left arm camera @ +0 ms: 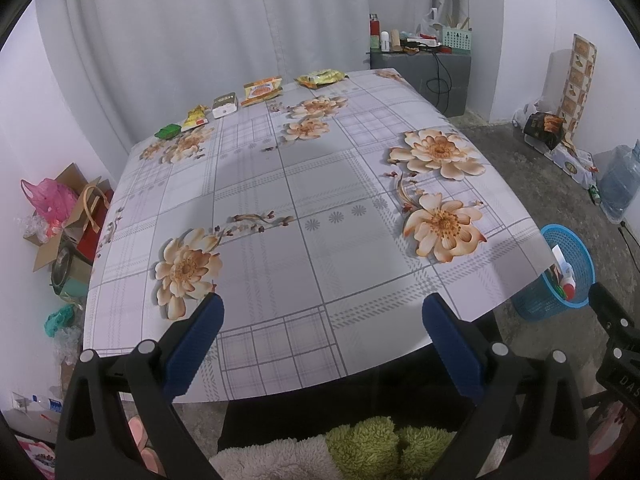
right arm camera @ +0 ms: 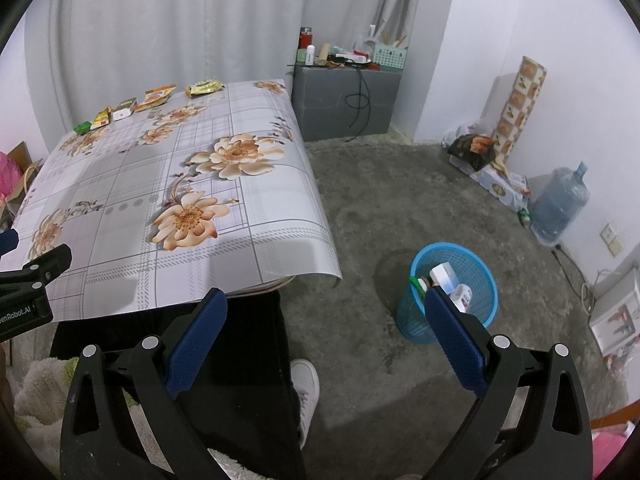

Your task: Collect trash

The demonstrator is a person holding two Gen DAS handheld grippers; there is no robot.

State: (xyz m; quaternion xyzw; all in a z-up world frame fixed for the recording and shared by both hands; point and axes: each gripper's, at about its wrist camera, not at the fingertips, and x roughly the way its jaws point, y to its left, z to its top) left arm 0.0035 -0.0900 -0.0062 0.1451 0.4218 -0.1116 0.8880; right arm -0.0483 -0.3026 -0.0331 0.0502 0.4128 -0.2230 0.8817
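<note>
While both tongs, left (left arm camera: 322, 312) and right (right arm camera: 326, 308), gape empty, five snack wrappers (left arm camera: 262, 90) line the floral-clothed bench's (left arm camera: 320, 184) far edge beside the blue mesh wastebasket (right arm camera: 474, 264).

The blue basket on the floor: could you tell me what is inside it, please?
The blue basket holds a white carton, a green item and other packaging; anything deeper is hidden.

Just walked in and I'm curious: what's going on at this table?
A person holds a hand-held gripper in each hand, the left hand-held gripper and right hand-held gripper both open and empty. Five pieces of wrapper trash line the far edge of the table. A blue basket on the floor already holds some trash.
</note>
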